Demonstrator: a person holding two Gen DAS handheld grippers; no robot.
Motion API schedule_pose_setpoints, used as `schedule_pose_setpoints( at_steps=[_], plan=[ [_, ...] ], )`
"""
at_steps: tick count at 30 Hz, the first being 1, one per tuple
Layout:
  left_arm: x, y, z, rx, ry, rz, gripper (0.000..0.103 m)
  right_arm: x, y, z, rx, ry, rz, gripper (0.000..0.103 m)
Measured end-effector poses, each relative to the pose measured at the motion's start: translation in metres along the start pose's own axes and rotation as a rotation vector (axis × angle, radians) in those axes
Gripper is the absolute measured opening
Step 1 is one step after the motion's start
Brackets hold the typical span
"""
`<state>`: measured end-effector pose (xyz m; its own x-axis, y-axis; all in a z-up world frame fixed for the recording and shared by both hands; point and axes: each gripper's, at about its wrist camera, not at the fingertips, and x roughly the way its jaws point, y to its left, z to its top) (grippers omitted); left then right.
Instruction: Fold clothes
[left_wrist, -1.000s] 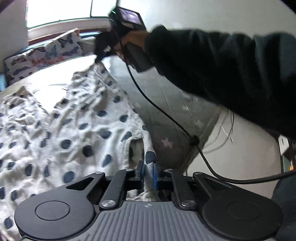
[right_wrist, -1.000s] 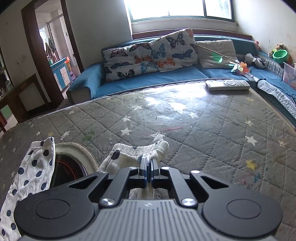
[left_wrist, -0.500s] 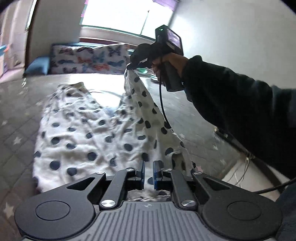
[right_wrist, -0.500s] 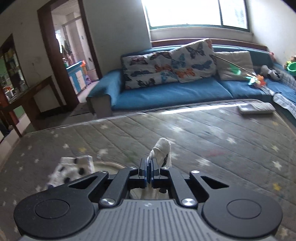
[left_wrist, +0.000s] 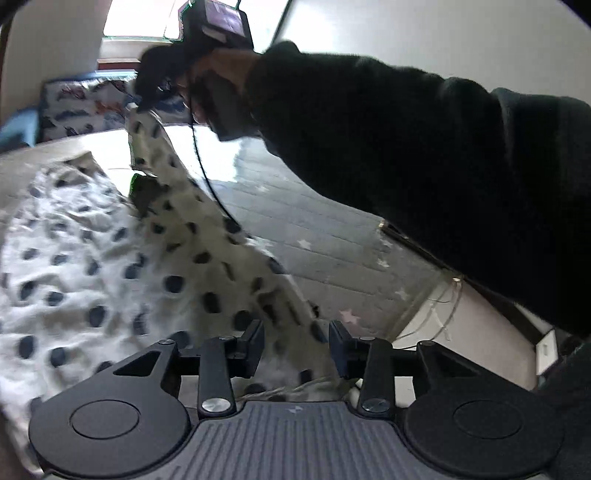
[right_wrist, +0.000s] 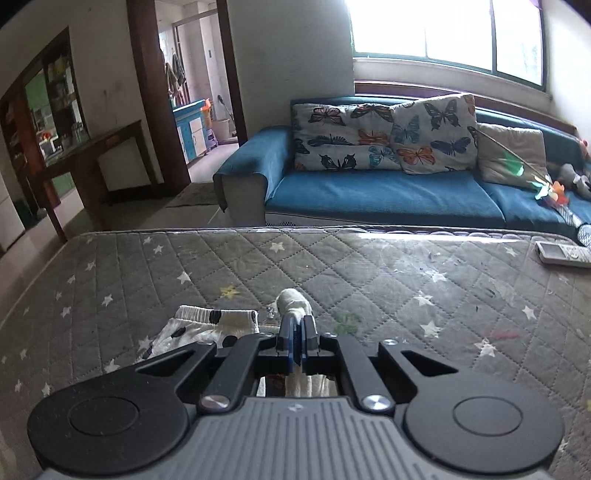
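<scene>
A white garment with dark blue dots (left_wrist: 92, 266) lies spread on the grey star-quilted mattress (left_wrist: 314, 229). Its right edge is lifted into a taut ridge. My left gripper (left_wrist: 296, 345) stands open, the cloth's near edge lying loose between its fingers. In the left wrist view my right gripper (left_wrist: 142, 107), held by a hand in a dark sleeve (left_wrist: 424, 155), is pinching the far end of that ridge. In the right wrist view my right gripper (right_wrist: 295, 336) is shut on a bunched white corner of the garment (right_wrist: 293, 301), with a dotted cuff (right_wrist: 214, 321) lying left of it.
A blue sofa (right_wrist: 369, 192) with butterfly cushions (right_wrist: 388, 133) runs behind the mattress (right_wrist: 332, 266). A white remote (right_wrist: 563, 254) lies at the mattress's far right edge. A doorway and a dark wooden table (right_wrist: 92, 155) are at the left. A black cable (left_wrist: 207, 184) hangs from my right gripper.
My left gripper has opened and let go of the cloth's near edge. My right gripper has lifted the far corner higher and carried it leftward.
</scene>
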<state>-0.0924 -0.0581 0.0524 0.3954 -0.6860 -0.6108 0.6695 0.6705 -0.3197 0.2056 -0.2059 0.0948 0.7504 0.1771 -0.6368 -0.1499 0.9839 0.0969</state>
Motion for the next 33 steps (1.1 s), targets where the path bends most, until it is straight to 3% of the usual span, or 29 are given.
schedule_pose_setpoints(
  at_steps=[10, 12, 14, 16, 17, 20, 24, 29, 33],
  plan=[
    [0.054, 0.0, 0.014, -0.101, 0.114, -0.008, 0.042, -0.005, 0.003, 0.001, -0.044, 0.001, -0.002, 0.003],
    [0.06, -0.002, 0.013, -0.097, 0.13, 0.008, 0.038, -0.007, 0.002, 0.001, -0.043, -0.003, 0.001, 0.003],
    [0.064, -0.003, 0.01, -0.099, 0.144, 0.014, 0.024, -0.008, 0.0, 0.0, -0.043, -0.004, 0.004, 0.003],
    [0.064, -0.001, 0.008, -0.108, 0.15, 0.011, 0.017, -0.008, -0.002, -0.002, -0.044, -0.005, 0.006, 0.003],
    [0.062, -0.001, 0.007, -0.107, 0.145, 0.012, 0.011, -0.008, -0.004, -0.002, -0.043, -0.005, 0.007, 0.003],
    [0.053, -0.001, 0.006, -0.101, 0.12, 0.011, 0.006, -0.006, -0.012, -0.001, -0.03, -0.003, 0.008, 0.003],
    [0.026, 0.006, 0.006, -0.113, 0.059, 0.006, 0.005, -0.007, -0.014, 0.0, -0.017, -0.003, 0.002, 0.003],
    [-0.013, 0.03, -0.001, -0.21, -0.021, 0.019, 0.005, -0.006, -0.013, 0.005, -0.011, -0.003, -0.002, 0.003],
    [-0.05, 0.049, -0.012, -0.279, -0.097, 0.074, 0.005, -0.002, 0.003, 0.01, -0.007, -0.008, 0.016, 0.003]
  ],
)
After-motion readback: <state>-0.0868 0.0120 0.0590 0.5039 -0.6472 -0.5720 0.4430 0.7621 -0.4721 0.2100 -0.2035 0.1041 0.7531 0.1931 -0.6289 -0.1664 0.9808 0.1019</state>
